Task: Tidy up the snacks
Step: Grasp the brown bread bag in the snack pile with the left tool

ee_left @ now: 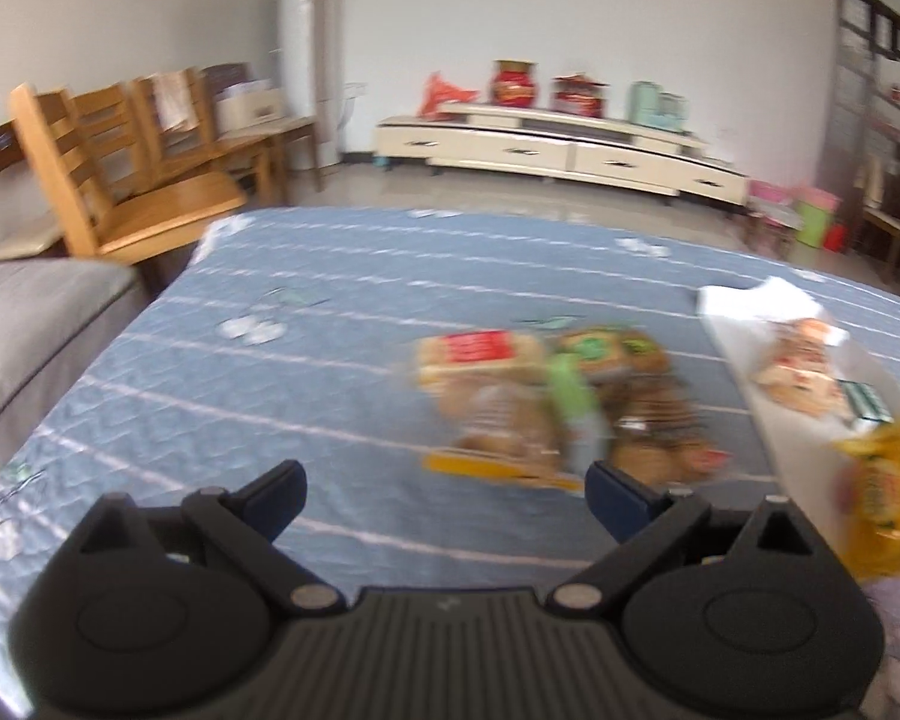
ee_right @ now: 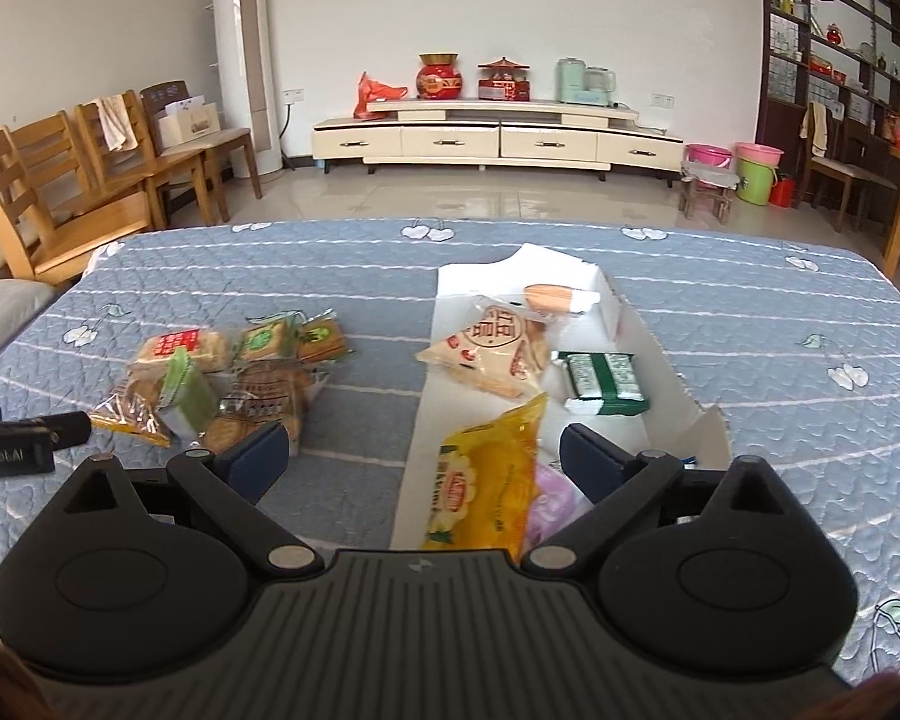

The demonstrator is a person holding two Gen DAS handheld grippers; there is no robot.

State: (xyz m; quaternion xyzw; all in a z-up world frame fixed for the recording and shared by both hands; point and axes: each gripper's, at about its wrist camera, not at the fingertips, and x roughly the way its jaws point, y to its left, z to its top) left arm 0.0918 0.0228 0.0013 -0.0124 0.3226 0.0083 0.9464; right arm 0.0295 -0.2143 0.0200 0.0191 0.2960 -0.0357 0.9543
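A pile of snack packets (ee_right: 228,378) lies on the blue quilted table, left of a white cardboard box (ee_right: 630,324). The box holds a yellow packet (ee_right: 486,480), a green packet (ee_right: 606,381), a cream packet with red print (ee_right: 498,348) and an orange one (ee_right: 549,297). My right gripper (ee_right: 424,456) is open and empty, just above the yellow packet at the box's near end. My left gripper (ee_left: 447,495) is open and empty, near the pile (ee_left: 546,402); the box (ee_left: 744,324) is to its right. The left wrist view is blurred. The left gripper's finger shows in the right wrist view (ee_right: 60,426).
The table's quilted cloth (ee_right: 750,324) runs to edges at the far and left sides. Wooden chairs (ee_right: 90,180) stand at the left, a grey sofa (ee_left: 24,324) at the near left, a low cream TV cabinet (ee_right: 492,141) at the far wall.
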